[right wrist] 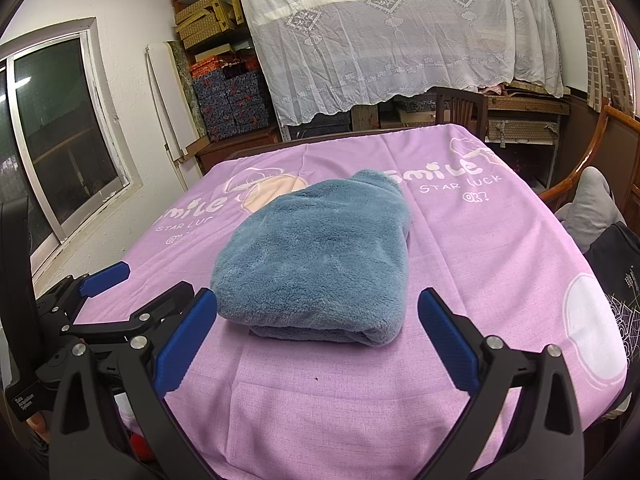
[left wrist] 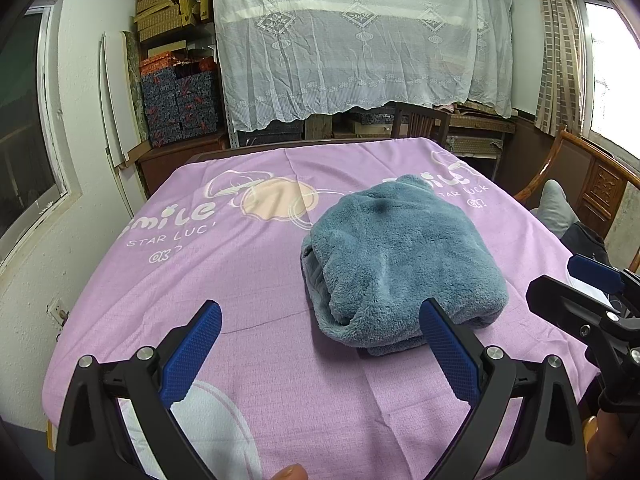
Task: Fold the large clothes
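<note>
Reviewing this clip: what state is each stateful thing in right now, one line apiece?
Blue fleece garment: folded into a compact bundle, lying on the sheet, not gripped.
Purple sheet: spread flat over the table.
Left gripper: open, holding nothing, near the bundle's edge.
Right gripper: open, holding nothing, just short of the bundle.

I see the folded blue fleece garment (right wrist: pixel 316 256) lying on the purple sheet (right wrist: pixel 460 264). My right gripper (right wrist: pixel 316 336) hangs spread wide before it, holding nothing.

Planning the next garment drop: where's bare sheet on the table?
Bare purple sheet lies between the folded blue fleece and its right edge, and left toward the window side. The near edge is crowded by both open grippers.
</note>
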The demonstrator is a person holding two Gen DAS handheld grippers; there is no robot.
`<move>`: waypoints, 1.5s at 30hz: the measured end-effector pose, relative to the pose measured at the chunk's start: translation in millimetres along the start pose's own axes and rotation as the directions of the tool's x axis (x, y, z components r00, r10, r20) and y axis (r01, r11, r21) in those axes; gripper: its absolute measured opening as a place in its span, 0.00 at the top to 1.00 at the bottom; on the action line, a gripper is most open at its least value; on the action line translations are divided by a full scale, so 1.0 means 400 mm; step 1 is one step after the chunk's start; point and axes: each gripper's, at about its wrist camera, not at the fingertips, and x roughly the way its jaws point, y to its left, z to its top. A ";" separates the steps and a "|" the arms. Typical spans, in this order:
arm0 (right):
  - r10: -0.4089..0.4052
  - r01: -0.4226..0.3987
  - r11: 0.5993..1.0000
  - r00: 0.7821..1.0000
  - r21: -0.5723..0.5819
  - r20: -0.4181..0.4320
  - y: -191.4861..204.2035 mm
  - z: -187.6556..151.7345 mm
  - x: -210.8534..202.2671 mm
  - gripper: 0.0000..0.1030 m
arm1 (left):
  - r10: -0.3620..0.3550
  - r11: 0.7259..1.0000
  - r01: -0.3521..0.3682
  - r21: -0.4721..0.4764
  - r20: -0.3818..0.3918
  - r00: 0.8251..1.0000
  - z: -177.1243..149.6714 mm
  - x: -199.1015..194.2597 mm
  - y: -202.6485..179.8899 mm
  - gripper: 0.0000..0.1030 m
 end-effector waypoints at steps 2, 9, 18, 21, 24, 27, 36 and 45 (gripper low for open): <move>0.001 -0.001 1.000 1.000 0.000 0.000 -0.003 0.001 0.000 0.05 | 0.001 1.000 -0.001 0.001 0.000 1.000 0.000 0.000 -0.001 0.04; 0.002 -0.002 1.000 1.000 -0.001 -0.002 0.001 -0.001 -0.002 0.05 | -0.005 1.000 0.005 0.006 -0.002 1.000 -0.006 0.003 0.003 0.04; 0.006 -0.006 1.000 1.000 -0.003 -0.004 0.001 0.000 -0.002 0.05 | -0.025 1.000 0.025 0.008 0.001 1.000 -0.007 0.002 0.001 0.04; 0.006 -0.006 1.000 1.000 -0.004 -0.008 0.001 0.001 0.000 0.05 | 0.018 1.000 -0.017 -0.007 0.031 0.999 -0.009 -0.006 0.007 0.04; 0.008 -0.008 1.000 1.000 -0.005 -0.009 0.004 0.000 -0.002 0.05 | -0.022 1.000 0.022 -0.010 0.017 1.000 -0.005 -0.007 0.009 0.04; 0.009 -0.009 1.000 1.000 -0.003 -0.008 0.000 0.001 0.000 0.05 | 0.002 1.000 -0.002 0.006 0.015 1.000 -0.008 -0.007 0.000 0.04; 0.011 -0.011 1.000 1.000 -0.003 -0.009 -0.006 0.006 0.000 0.05 | -0.005 1.000 0.005 0.001 0.003 1.000 -0.004 -0.004 0.006 0.04; 0.011 -0.011 1.000 1.000 -0.002 -0.009 -0.005 0.005 0.000 0.05 | -0.004 1.000 0.004 0.000 -0.002 1.000 -0.003 0.000 0.011 0.04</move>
